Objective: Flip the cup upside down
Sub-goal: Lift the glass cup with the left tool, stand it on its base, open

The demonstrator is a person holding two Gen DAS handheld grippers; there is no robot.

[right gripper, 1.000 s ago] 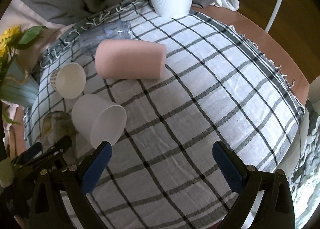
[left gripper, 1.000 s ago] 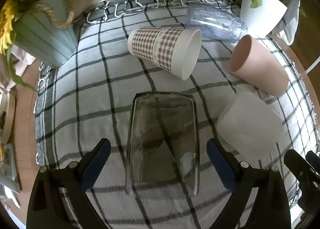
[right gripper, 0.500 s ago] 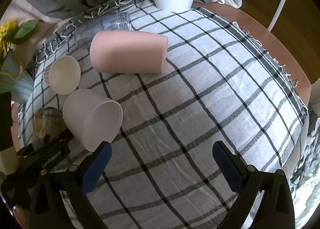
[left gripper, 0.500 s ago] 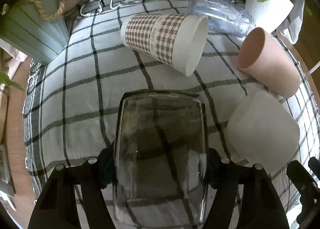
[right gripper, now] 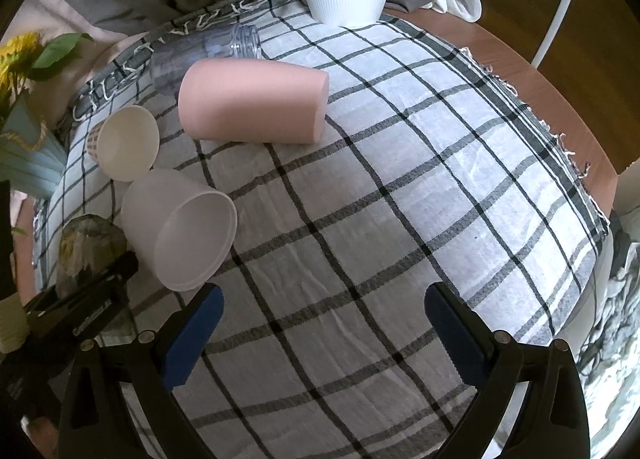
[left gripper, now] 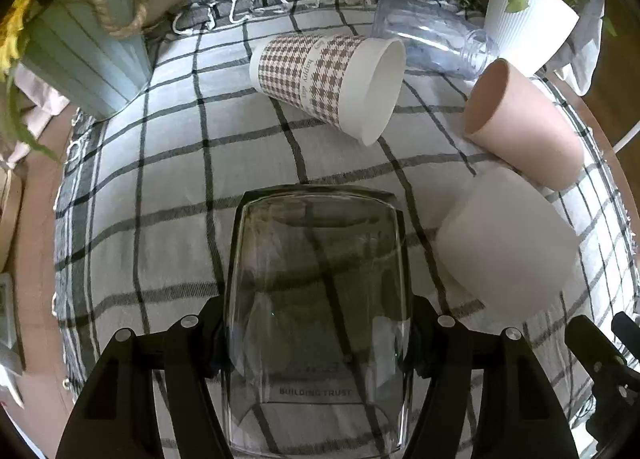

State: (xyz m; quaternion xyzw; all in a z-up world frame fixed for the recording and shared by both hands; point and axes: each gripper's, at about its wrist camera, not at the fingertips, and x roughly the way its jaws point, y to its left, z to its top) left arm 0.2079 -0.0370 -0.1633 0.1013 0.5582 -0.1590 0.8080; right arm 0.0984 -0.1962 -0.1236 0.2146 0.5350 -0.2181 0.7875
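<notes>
A clear glass cup point(left gripper: 318, 311) lies on its side on the checked cloth point(left gripper: 160, 187), base away from me. My left gripper point(left gripper: 318, 335) is shut on it, one finger on each side of the cup. The glass also shows at the far left of the right wrist view point(right gripper: 86, 251), with the left gripper's finger against it. My right gripper point(right gripper: 324, 323) is open and empty above bare cloth point(right gripper: 400, 187), to the right of the cups.
Other cups lie on their sides: a houndstooth paper cup point(left gripper: 332, 83), a pink cup point(left gripper: 524, 127), a frosted white cup point(left gripper: 508, 251) and a clear plastic jar point(left gripper: 432, 39). A white plant pot point(left gripper: 528, 19) and a pale blue planter point(left gripper: 80, 47) stand at the back.
My left gripper moved forward around the glass cup and closed on it. The right gripper stayed open and moved only slightly.
</notes>
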